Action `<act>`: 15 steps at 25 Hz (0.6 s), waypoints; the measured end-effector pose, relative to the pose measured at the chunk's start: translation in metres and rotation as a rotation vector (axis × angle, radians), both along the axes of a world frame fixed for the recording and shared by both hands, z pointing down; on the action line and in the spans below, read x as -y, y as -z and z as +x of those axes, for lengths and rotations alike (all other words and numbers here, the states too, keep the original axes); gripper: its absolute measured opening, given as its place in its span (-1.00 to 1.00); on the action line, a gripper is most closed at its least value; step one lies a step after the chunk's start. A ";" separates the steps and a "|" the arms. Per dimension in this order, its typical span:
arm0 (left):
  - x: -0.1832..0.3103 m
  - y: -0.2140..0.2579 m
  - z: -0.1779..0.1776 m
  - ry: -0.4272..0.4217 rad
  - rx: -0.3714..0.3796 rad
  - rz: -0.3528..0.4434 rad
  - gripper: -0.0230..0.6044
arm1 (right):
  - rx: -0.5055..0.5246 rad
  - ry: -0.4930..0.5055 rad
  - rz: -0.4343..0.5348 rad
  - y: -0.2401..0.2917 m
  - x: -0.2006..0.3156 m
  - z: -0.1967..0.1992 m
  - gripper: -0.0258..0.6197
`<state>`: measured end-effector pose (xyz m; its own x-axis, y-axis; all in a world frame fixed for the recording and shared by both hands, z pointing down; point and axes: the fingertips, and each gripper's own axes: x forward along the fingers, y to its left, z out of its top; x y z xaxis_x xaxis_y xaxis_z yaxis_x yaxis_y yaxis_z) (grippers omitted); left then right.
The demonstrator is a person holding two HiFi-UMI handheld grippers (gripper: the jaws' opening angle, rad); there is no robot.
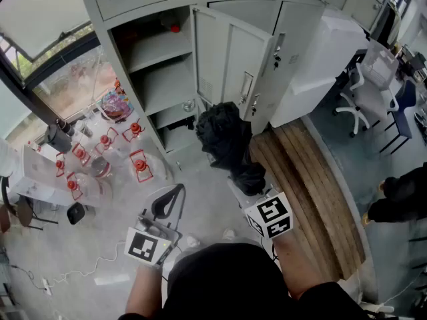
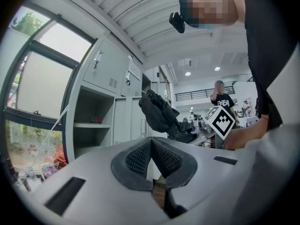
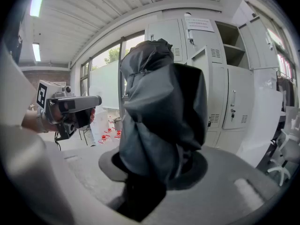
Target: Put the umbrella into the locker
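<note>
Right gripper view: right gripper (image 3: 157,167) pinches the folded black fabric umbrella (image 3: 159,97), probably light and floppy; best held at its stiff core. Left gripper (image 2: 152,150) pressed together, empty.

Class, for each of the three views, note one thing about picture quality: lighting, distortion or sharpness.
Head view: even daylight, sharp, though the locker leans from the steep wide lens. Left gripper view: strong fisheye with black corners, the window bright. Right gripper view: ceiling lines bend, a lamp glares, and the dark umbrella crowds the centre.
</note>
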<state>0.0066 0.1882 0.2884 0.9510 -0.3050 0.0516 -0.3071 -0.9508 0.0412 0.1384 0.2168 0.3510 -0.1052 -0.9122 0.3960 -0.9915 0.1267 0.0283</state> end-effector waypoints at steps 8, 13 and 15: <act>0.003 -0.008 0.015 0.032 0.019 0.000 -0.90 | 0.013 0.029 0.004 -0.005 0.006 0.016 -0.40; 0.002 -0.015 0.025 0.058 0.039 -0.010 -0.90 | 0.041 0.061 -0.017 -0.013 0.006 0.024 -0.40; 0.003 -0.017 0.029 0.076 0.045 -0.017 -0.90 | 0.051 0.072 -0.025 -0.017 0.005 0.027 -0.39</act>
<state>0.0351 0.1853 0.3058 0.9218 -0.3745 0.0997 -0.3799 -0.9241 0.0412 0.1651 0.2117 0.3677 -0.1909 -0.8913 0.4113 -0.9799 0.1980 -0.0258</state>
